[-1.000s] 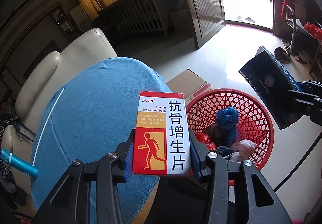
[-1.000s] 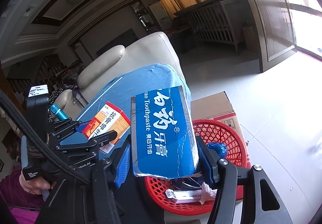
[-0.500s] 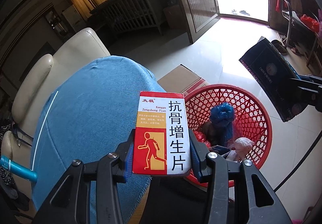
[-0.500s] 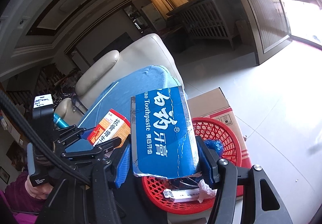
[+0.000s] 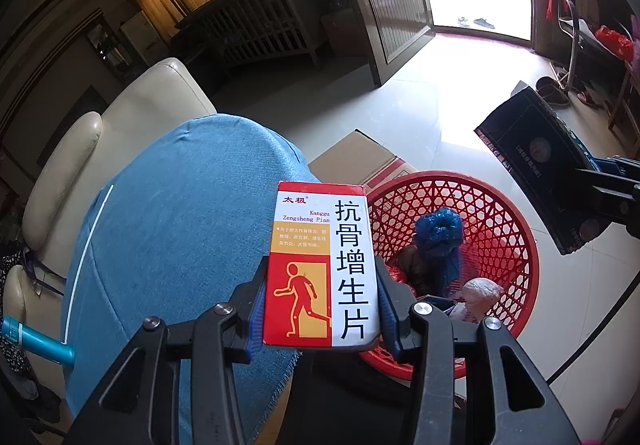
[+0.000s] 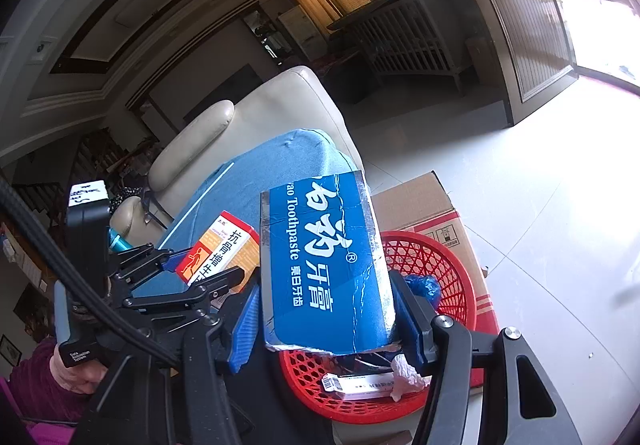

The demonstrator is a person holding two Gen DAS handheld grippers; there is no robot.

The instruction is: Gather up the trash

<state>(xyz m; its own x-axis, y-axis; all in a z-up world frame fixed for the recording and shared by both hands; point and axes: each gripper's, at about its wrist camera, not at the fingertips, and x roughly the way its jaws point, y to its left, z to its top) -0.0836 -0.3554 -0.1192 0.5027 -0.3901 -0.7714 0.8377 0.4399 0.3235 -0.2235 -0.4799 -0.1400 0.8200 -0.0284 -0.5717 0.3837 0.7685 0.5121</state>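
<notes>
Plainly the red basket (image 5: 496, 205), low and right of centre, gaped beside the blue-clothed bench (image 5: 180, 225) with only a cardboard carton (image 5: 356, 157) behind it. The right tongs (image 6: 324, 317) pinched a crumpled blue toothpaste box (image 6: 324, 265) by its sides above the basket, light and easily crushed; the left tongs (image 5: 320, 309) pinched a stiff, light red medicine box (image 5: 320, 269) low across its width at the bench's edge.

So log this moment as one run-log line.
left gripper: shut on medicine box | right gripper: shut on toothpaste box | red basket: below, holds trash | phase: carrying
</notes>
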